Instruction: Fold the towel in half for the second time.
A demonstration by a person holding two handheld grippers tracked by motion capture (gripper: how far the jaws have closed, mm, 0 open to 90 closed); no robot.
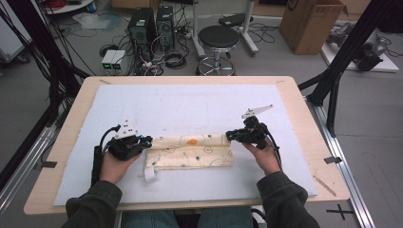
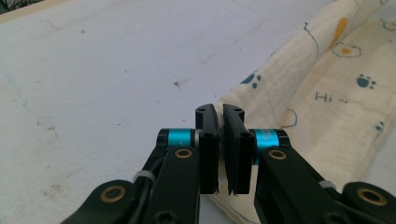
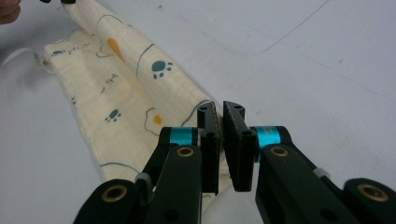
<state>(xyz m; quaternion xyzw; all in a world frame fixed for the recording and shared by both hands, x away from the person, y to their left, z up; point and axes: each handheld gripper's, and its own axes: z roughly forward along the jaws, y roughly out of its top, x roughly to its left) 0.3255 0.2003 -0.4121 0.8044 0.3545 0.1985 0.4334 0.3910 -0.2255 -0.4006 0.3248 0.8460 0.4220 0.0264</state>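
Here the person holds a pair of tongs at each end of a cream printed cloth (image 1: pixel 190 151) lying on the white mat (image 1: pixel 190 109) of the table (image 1: pixel 71 114). The cloth sits near the front middle, its far edge rolled or folded over into a thick ridge. The left tongs (image 1: pixel 146 140) meet that ridge at its left end; in the left gripper view the jaws stand almost closed with only a slit between them, and I cannot tell whether cloth is pinched there. The right tongs (image 1: pixel 231 135) sit at the right end, likewise nearly closed, grip uncertain. My guess is a fold or roll is under way. To do it well, both ends should move together, level, keeping the ridge straight and edges aligned.
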